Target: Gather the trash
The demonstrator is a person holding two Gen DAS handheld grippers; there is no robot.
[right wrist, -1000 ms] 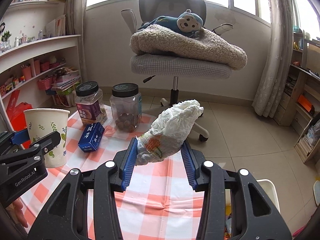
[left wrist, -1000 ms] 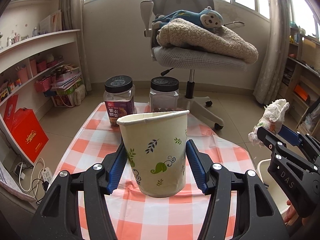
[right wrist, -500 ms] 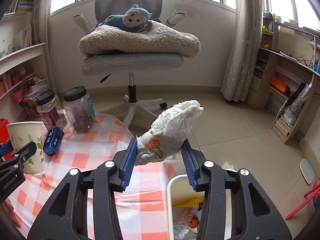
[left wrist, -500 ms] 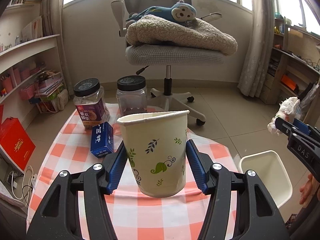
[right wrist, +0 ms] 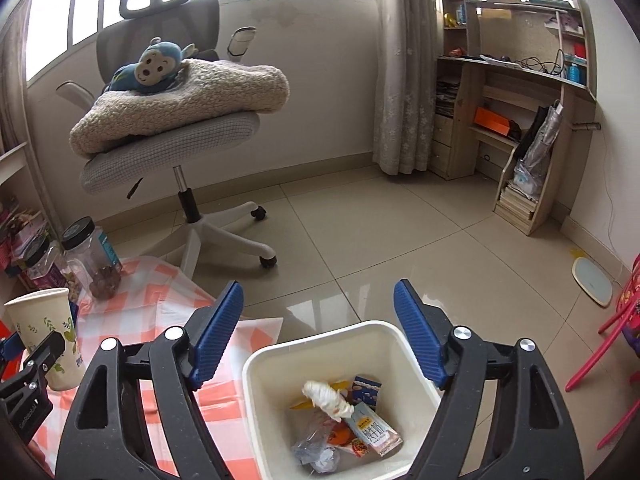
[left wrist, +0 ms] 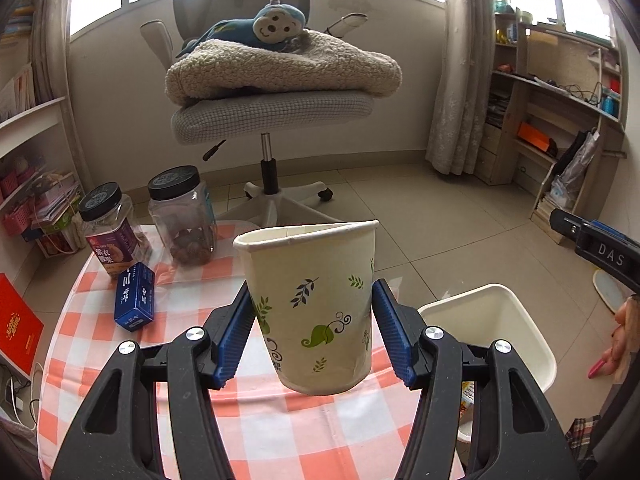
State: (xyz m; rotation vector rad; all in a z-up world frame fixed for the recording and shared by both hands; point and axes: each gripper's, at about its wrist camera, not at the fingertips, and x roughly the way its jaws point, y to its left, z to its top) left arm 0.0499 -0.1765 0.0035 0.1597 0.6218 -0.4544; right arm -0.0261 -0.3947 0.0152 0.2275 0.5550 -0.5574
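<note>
My left gripper (left wrist: 312, 328) is shut on a paper cup (left wrist: 312, 304) with a leaf print and holds it above the checked tablecloth (left wrist: 280, 420). The cup also shows at the left in the right wrist view (right wrist: 44, 332). My right gripper (right wrist: 318, 334) is open and empty, right above the white trash bin (right wrist: 256, 368). A crumpled white wrapper (right wrist: 328, 396) lies inside the bin on top of other trash. The bin also shows in the left wrist view (left wrist: 532, 332), right of the table, with the right gripper's tip (left wrist: 592, 240) above it.
Two black-lidded jars (left wrist: 108, 228) (left wrist: 182, 216) and a blue box (left wrist: 134, 302) stand on the table's far left. An office chair (left wrist: 272, 116) with a blanket and toy monkey stands behind. Shelves (right wrist: 520, 120) line the right wall. A red chair (right wrist: 616, 328) is at far right.
My right gripper swung right over the bin, opened and dropped the white wrapper into it. My left gripper turned right with the cup still held.
</note>
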